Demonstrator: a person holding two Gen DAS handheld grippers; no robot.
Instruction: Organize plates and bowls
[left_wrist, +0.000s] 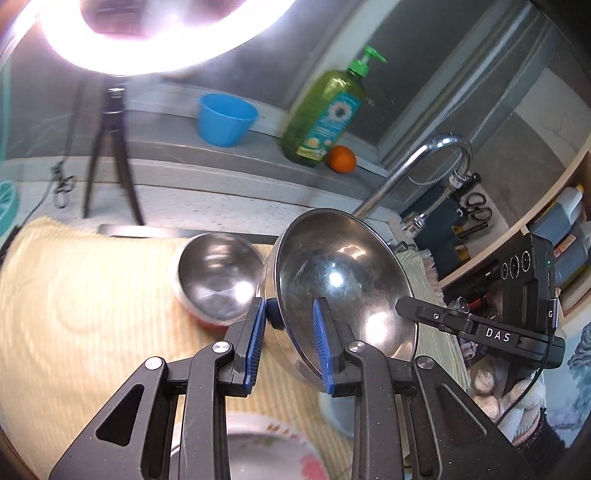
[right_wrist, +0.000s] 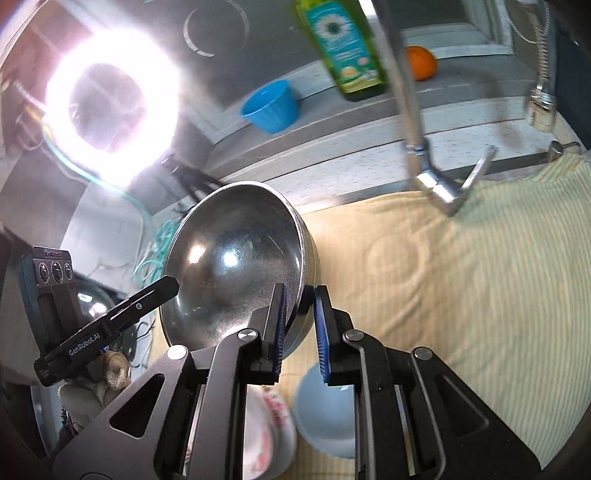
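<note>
Both grippers hold one steel bowl by opposite sides of its rim, tilted and lifted above the yellow striped cloth. My left gripper is shut on the rim, one blue pad inside, one outside. My right gripper is shut on the same bowl in the right wrist view. A second steel bowl with a red outside rests on the cloth behind. A floral plate and a pale blue bowl lie below the grippers.
A chrome faucet rises at the right. On the back ledge stand a blue cup, a green soap bottle and an orange. A ring light on a tripod stands at the left.
</note>
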